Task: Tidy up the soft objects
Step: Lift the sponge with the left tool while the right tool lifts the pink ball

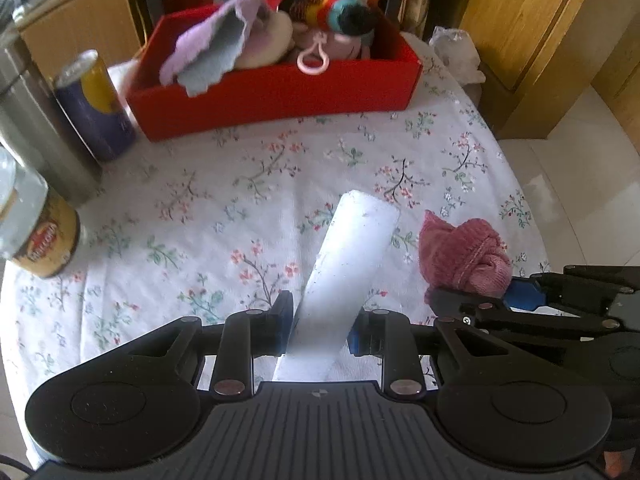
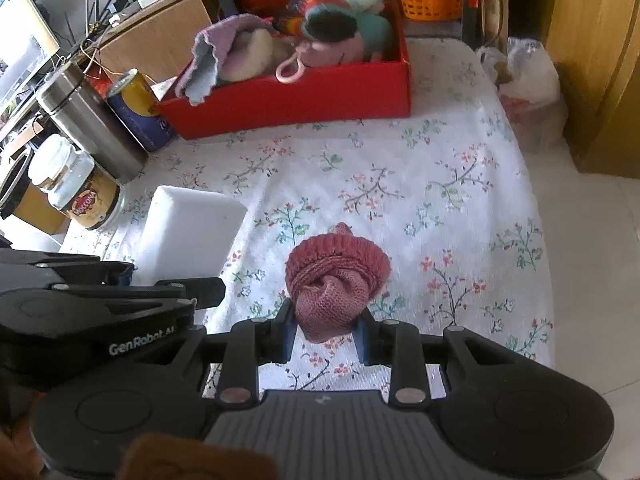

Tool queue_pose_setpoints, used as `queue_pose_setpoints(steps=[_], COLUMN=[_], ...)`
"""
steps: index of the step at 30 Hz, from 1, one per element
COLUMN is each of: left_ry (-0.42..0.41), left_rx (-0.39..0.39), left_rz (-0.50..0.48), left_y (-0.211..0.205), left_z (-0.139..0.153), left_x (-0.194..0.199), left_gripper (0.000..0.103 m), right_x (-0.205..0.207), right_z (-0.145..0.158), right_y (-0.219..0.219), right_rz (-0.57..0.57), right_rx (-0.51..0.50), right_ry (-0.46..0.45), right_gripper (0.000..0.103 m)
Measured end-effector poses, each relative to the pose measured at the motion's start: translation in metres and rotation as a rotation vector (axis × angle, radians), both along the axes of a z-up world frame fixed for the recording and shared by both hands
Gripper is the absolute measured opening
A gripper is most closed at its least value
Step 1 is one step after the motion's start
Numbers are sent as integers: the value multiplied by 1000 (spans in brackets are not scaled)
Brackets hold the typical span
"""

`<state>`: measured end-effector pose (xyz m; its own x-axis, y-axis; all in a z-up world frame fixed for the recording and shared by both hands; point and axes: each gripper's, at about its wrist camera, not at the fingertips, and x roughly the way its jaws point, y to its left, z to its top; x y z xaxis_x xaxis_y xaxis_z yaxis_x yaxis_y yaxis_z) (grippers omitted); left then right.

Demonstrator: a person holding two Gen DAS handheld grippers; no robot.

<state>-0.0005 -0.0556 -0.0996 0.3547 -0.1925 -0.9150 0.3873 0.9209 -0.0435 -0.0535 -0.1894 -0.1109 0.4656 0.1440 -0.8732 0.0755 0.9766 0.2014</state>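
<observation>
My left gripper [image 1: 320, 326] clamped the white foam block [image 1: 344, 280] above the floral tablecloth [image 1: 224, 216]; my right gripper [image 2: 326, 334] pinched the pink knitted bundle [image 2: 336, 280]. Red box [image 1: 276, 96] beyond held other soft items.

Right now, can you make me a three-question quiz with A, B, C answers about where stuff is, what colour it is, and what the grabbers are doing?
1. Where is the purple and yellow can?
A. Inside the box
B. On the table beside the box
C. On the floor

2. What colour is the box of soft toys?
A. Red
B. Green
C. Black

3. What is the right gripper doing?
A. Hanging open over the can
B. Pinching the jar's lid
C. Squeezing the pink knitted bundle

Answers:
1 B, it stands on the flowery tablecloth at the box's left end.
2 A, its walls are bright red.
3 C, the bundle sits pinched between its fingers, while the left gripper holds the white foam block.
</observation>
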Motion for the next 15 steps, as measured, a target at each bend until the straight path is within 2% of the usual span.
queue_pose_setpoints(steps=[11,15], left_ry=[-77,-107], left_rx=[20,30], left_rz=[9,4], left_y=[-1,-3], left_z=[11,14], left_x=[-1,-3], left_gripper=[27,27], right_x=[2,1], right_z=[16,23], right_y=[1,4], right_rz=[-7,-3], right_rx=[-10,-44], right_ry=[-71,-109], right_gripper=[2,2])
